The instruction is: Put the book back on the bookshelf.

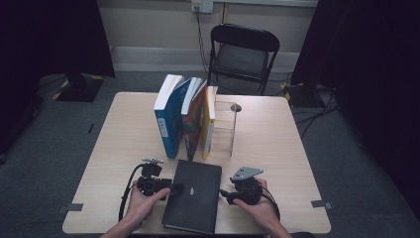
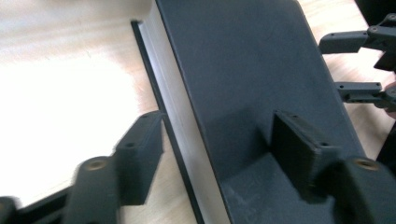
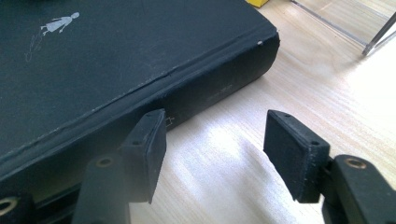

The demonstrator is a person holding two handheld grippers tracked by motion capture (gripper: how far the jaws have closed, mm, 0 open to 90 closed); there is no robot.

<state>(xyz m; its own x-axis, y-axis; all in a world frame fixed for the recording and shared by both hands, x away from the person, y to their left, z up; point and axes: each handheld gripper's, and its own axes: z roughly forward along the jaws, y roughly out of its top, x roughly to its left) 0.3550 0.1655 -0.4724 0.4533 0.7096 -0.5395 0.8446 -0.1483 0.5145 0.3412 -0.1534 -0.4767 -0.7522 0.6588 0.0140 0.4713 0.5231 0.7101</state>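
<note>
Black book (image 1: 194,196) flat on table (image 1: 277,148), between my grippers. Left gripper (image 2: 219,144) jaws straddle page edge, not yet pinching. Right gripper (image 3: 217,154) jaws open beside spine, empty. Best: seat deeper, squeeze evenly, lift level.

Both hands rest low, left tongs (image 1: 171,187) and right tongs (image 1: 224,194) parted, pointing inward.

- A square light wooden table (image 1: 277,144) is standing on grey carpet
- A thick black hardcover book (image 1: 194,196) is lying flat at its near edge
- Three upright colourful books (image 1: 185,116) are leaning against a clear acrylic bookend (image 1: 225,130) at mid-table
</note>
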